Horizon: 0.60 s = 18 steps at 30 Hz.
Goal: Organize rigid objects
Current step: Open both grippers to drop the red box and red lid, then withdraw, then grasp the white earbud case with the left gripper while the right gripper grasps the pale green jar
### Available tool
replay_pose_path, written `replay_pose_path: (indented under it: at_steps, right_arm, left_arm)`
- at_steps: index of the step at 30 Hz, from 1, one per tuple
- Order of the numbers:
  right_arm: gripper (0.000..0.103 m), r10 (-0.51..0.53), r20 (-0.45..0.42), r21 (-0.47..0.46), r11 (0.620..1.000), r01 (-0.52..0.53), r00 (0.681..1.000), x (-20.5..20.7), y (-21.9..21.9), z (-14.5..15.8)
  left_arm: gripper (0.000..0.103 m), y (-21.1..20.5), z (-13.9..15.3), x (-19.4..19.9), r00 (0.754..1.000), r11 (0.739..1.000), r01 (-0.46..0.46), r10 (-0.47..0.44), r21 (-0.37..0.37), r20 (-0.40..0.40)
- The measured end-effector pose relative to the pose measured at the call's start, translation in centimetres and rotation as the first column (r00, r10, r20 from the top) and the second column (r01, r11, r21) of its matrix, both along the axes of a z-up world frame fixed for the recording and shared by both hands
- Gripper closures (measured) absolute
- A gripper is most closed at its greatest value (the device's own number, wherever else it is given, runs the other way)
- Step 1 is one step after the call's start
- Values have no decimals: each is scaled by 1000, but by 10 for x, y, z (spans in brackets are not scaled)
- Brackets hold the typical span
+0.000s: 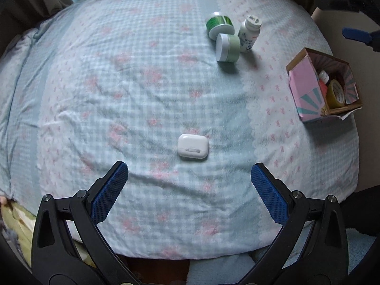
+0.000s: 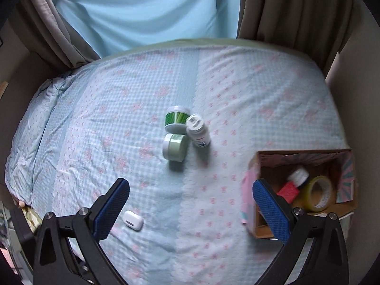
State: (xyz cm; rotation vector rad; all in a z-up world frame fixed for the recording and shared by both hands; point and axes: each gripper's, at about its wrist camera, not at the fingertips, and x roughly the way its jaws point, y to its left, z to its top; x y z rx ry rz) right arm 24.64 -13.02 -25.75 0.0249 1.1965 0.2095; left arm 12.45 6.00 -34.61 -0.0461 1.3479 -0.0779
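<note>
Left wrist view: left gripper (image 1: pixel 189 174) spread wide, empty, just short of the white earbud case (image 1: pixel 193 149) on the bedspread (image 1: pixel 118 95). Light, hard, slick; pinch across its flat sides.

Right wrist view: right gripper (image 2: pixel 191 190) spread, empty, beside the cardboard box (image 2: pixel 251 190).

In the right wrist view, the right hand-held gripper's right finger (image 2: pixel 270 211) covers the near left corner of the box (image 2: pixel 304 153), low on the right. The print on the white bottle (image 2: pixel 199 133) is blurred. The bed (image 2: pixel 71 123) runs off the bottom edge.
</note>
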Motion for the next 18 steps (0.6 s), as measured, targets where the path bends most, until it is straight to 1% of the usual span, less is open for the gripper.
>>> replay_pose_path:
  at_steps: [3, 5, 8, 10, 13, 17, 18]
  right_arm:
    - [0, -14, -16, 3, 1000, 14, 1000, 16, 23, -27]
    - [0, -17, -22, -2, 1000, 16, 1000, 28, 38, -52]
    - [0, -27, -40, 5, 1000, 27, 999, 41, 52, -81]
    - [0, -40, -63, 6, 999, 40, 997, 50, 59, -105]
    - [0, -50, -95, 1, 999, 50, 994, 61, 66, -132]
    - [0, -45, -129, -29, 999, 42, 991, 70, 74, -161]
    - [2, -44, -140, -33, 999, 40, 989, 71, 76, -168]
  left_arm:
    - [0, 4, -31, 5, 1000, 1000, 8, -8, 7, -5]
    - [1, 4, -51, 8, 1000, 1000, 12, -12, 9, 1]
    - [5, -3, -83, 12, 999, 999, 35, -36, 28, 10]
    - [10, -10, -105, 13, 999, 998, 50, -50, 38, 8]
    - [14, -17, -126, 15, 999, 998, 54, -54, 25, 0]
    - [15, -20, -144, 21, 999, 999, 38, -38, 26, -6]
    - [15, -19, -146, 23, 1000, 999, 29, -29, 17, -11]
